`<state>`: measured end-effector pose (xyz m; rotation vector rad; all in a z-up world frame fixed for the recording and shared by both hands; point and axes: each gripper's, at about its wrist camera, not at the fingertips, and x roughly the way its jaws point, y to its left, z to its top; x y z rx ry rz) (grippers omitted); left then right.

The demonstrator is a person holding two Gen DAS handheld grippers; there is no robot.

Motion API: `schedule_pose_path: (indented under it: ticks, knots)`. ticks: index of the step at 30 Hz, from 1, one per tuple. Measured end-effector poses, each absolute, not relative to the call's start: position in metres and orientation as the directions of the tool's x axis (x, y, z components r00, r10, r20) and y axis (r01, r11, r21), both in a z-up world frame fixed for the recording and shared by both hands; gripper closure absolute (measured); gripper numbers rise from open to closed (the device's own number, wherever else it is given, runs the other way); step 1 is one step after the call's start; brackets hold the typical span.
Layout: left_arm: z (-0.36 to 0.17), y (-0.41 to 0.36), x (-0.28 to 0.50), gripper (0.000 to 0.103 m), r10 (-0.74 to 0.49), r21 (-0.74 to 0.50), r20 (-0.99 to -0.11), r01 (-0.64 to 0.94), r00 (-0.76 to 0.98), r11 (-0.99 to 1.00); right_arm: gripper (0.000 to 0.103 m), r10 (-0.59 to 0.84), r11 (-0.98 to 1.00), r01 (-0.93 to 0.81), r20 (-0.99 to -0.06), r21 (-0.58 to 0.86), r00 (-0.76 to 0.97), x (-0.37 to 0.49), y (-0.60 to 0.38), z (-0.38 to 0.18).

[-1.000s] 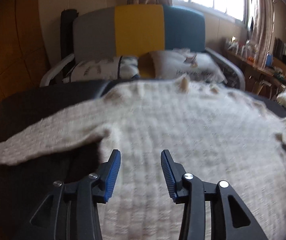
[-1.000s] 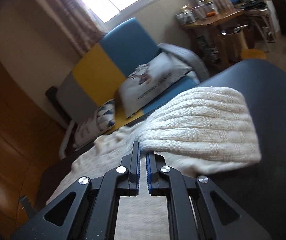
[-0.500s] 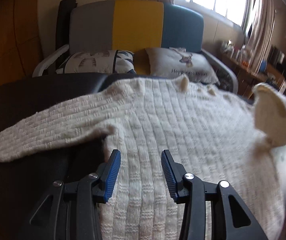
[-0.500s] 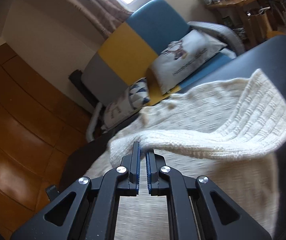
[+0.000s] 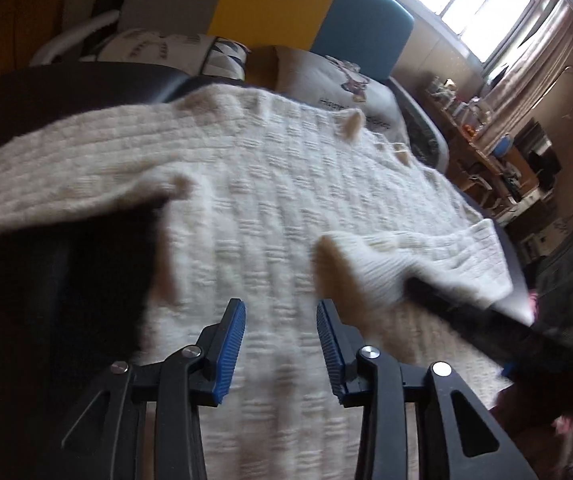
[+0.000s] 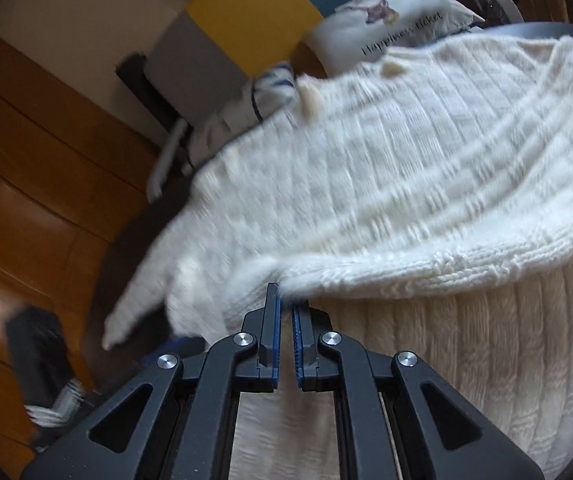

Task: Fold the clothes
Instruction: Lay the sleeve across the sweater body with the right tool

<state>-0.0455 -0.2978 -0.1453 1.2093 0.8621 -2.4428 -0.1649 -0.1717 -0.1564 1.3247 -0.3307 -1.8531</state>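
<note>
A cream knit sweater [image 5: 278, 184] lies spread over a black table [image 5: 46, 88]. Its left sleeve [image 5: 58, 176] stretches out flat to the left. My left gripper [image 5: 280, 312] hovers open just above the sweater's lower body with nothing between its fingers. My right gripper [image 6: 284, 304] is shut on the cuff of the right sleeve [image 6: 426, 272], which is folded across the body [image 6: 366, 168]. In the left wrist view that sleeve [image 5: 414, 256] crosses the body from the right, with the dark right gripper [image 5: 486, 320] at its end.
A grey, yellow and blue sofa [image 5: 270, 8] with printed cushions [image 5: 346, 80] stands behind the table. A cluttered wooden desk [image 5: 482, 136] sits under the window at the right. Brown wood panelling [image 6: 26, 160] lines the left wall.
My right gripper has carried the right sleeve leftward over the sweater's body, from raised at the right edge to lying across the middle. The left gripper stayed open over the lower body.
</note>
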Motion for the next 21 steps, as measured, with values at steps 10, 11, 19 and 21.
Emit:
schedule_pose_path:
  ticks: [10,11,19,21]
  knots:
    - [-0.160,-0.296,-0.046,0.058,0.183,-0.591,-0.746,0.510,-0.640,-0.626,0.097,-0.854,-0.504,0.341,-0.518,0.793,-0.059,-0.172,-0.142,-0.161]
    - [-0.162,-0.297,-0.047,0.058,0.203,-0.612,-0.738,0.511,-0.644,-0.603,0.097,-0.871,-0.477,0.323,-0.488,0.817,-0.053,-0.174,-0.139,-0.160]
    - [-0.172,-0.298,-0.063,0.057,0.270,-0.701,-0.690,0.528,-0.671,-0.479,0.098,-0.908,-0.408,0.274,-0.418,0.871,-0.027,-0.174,-0.133,-0.166]
    - [-0.173,-0.297,-0.068,0.057,0.278,-0.713,-0.683,0.532,-0.676,-0.457,0.097,-0.909,-0.405,0.275,-0.415,0.872,-0.024,-0.174,-0.132,-0.165]
